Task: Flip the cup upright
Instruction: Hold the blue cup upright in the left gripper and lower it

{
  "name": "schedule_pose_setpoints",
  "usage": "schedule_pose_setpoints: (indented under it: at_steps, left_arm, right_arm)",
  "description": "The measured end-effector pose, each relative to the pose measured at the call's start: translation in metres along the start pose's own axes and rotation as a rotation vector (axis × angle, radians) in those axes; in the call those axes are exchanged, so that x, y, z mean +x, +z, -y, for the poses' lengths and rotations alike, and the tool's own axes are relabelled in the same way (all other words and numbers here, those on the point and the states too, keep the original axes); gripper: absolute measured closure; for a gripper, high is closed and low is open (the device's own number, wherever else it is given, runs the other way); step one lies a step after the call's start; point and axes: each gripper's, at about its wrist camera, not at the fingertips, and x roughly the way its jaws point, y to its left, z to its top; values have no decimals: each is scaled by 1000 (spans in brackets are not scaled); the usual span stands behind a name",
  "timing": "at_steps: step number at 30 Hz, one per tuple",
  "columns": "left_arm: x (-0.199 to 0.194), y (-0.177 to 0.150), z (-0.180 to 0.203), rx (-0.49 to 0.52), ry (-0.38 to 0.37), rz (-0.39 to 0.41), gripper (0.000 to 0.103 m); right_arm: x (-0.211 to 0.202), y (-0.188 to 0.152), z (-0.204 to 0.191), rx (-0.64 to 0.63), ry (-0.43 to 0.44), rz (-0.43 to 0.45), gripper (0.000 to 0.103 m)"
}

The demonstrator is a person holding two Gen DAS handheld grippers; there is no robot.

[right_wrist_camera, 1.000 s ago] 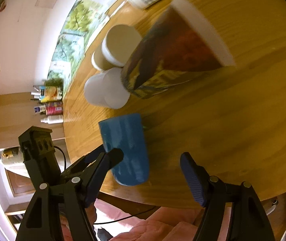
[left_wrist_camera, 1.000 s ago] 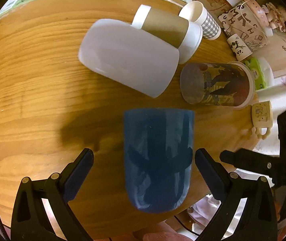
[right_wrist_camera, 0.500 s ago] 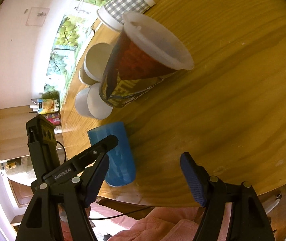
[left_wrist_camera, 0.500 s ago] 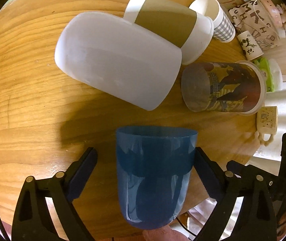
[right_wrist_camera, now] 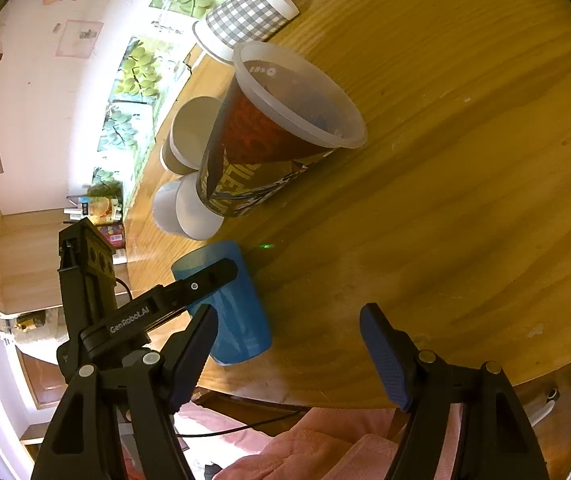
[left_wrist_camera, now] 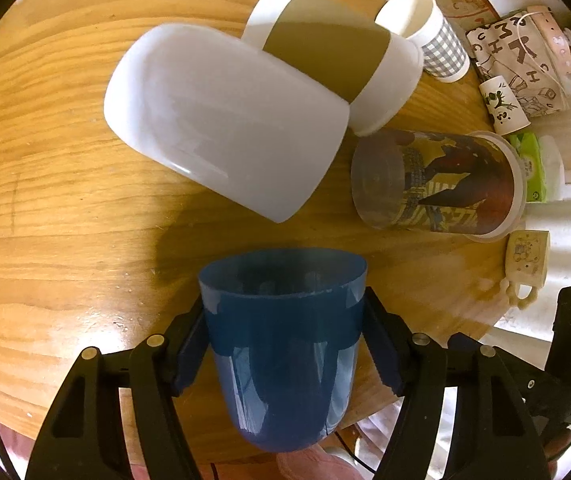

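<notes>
One blue cup [left_wrist_camera: 283, 344], clamped between left tool [left_wrist_camera: 285, 344] fingers

A round wooden table [left_wrist_camera: 45, 208] carries several cups lying on their sides: a large white plastic cup [left_wrist_camera: 221, 120], a paper cup with a brown sleeve [left_wrist_camera: 337, 56] just behind it, a small grey gingham paper cup [left_wrist_camera: 433, 36] and a clear tumbler with a printed picture [left_wrist_camera: 441, 184]. Beyond the table's edge sit a patterned fabric bag [left_wrist_camera: 521, 60], a panda-print cup [left_wrist_camera: 503, 104] and a cream mug [left_wrist_camera: 527, 260]. Grape posters [right_wrist_camera: 141, 76] line the wall.
</notes>
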Motion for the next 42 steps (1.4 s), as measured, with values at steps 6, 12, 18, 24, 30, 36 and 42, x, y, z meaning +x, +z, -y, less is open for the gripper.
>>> schedule_pose_setpoints:
  at_steps: [6,12,18,24,30,36,42]
  left_arm:
    - [-14,-10,4,25,9,101,31]
    - [-29,-22,8,35,-1,223,31]
    - [-45,-41,13,59,38,392,31]
    - [-52,-66,18,76,45,563,31]
    - [-51,-90,18,99,85,698,31]
    - [-47,-109,27,152,125,812,30]
    - [-46,-117,31,156,113,850,30]
  right_arm:
    - [-5,-3,1,-16,-1,1,28]
    - [-13,-11,7,-31,-24,0,28]
    - [-23,-22,18,-40,-32,4,28]
    - [-34,-34,29,-50,-55,23,28]
    - [-45,-51,38,-75,-89,103,28]
    - [-60,-71,39,-170,-176,271,28]
    - [-67,-97,51,-235,-202,361,28]
